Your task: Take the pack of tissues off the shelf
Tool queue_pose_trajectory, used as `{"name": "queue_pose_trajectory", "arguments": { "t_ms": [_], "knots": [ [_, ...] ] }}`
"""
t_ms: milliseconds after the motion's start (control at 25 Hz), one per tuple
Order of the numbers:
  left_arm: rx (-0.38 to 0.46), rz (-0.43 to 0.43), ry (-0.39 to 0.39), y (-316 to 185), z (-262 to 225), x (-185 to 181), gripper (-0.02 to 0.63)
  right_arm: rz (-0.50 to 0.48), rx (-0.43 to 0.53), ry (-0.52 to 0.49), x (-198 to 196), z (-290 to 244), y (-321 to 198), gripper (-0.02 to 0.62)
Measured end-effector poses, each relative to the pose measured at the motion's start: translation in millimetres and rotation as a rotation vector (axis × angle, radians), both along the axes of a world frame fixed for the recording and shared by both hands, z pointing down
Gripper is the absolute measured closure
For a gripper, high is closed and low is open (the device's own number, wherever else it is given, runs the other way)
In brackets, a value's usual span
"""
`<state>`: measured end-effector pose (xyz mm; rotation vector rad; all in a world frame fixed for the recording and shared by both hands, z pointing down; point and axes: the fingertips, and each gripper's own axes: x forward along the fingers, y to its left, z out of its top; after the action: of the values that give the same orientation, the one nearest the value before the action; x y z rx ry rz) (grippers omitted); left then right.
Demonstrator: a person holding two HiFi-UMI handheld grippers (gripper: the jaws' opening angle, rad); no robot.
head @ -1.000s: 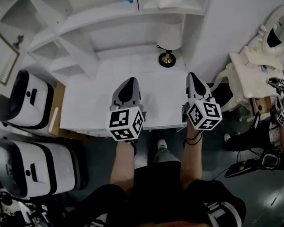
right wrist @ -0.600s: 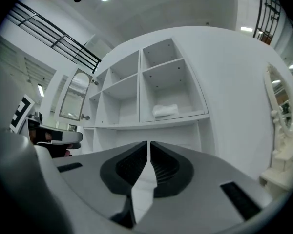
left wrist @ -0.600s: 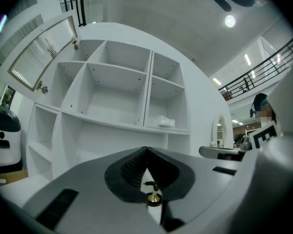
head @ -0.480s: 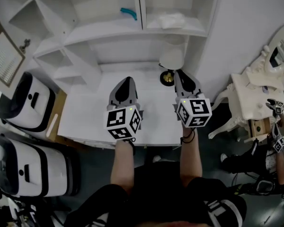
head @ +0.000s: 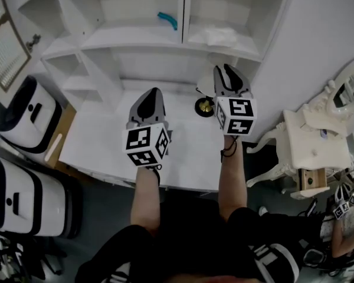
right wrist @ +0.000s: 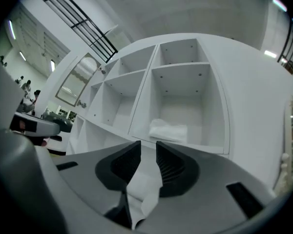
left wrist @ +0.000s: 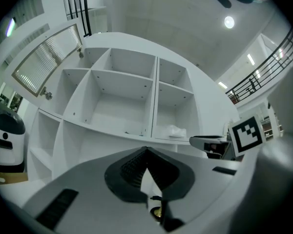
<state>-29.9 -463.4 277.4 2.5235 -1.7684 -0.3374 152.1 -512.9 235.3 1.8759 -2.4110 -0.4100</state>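
The pack of tissues [head: 220,36] is a soft white bundle lying in the right-hand compartment of the white shelf unit [head: 141,37]. In the right gripper view the tissues [right wrist: 168,129] lie just beyond the jaws. My right gripper [head: 227,71] is raised in front of that compartment, short of the pack. Its jaws are opening, and nothing is between them [right wrist: 148,147]. My left gripper [head: 148,99] hovers lower over the white desk [head: 100,140], its jaws shut and empty [left wrist: 146,149]. The left gripper view also shows the tissues [left wrist: 176,130].
A small lamp with a gold base [head: 205,106] stands on the desk under the right gripper. A teal object [head: 167,20] lies in the neighbouring compartment. White cases [head: 23,119] stand on the floor at left. An ornate white table [head: 312,152] is at right.
My right gripper has risen from the desk towards the shelf's right compartment, and its jaws have parted. The left gripper has stayed over the desk.
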Motion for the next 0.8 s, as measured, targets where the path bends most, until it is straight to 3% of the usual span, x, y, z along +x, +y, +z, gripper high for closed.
{"name": "queue_pose_trajectory", "arguments": {
  "t_ms": [200,480,800],
  "knots": [
    [0.009,-0.053,-0.008,-4,-3,-18,0.597,0.027,0.013,0.089,-8,-12,-27,0.474],
    [-0.005,-0.109,-0.008,-17,5,-37,0.597,0.118,0.092,0.323,-22,-34,-52,0.44],
    [0.02,-0.107,-0.017,-38,-5,-31,0.597,0.138,0.139,0.286,-21,-67,-78,0.419]
  ]
}}
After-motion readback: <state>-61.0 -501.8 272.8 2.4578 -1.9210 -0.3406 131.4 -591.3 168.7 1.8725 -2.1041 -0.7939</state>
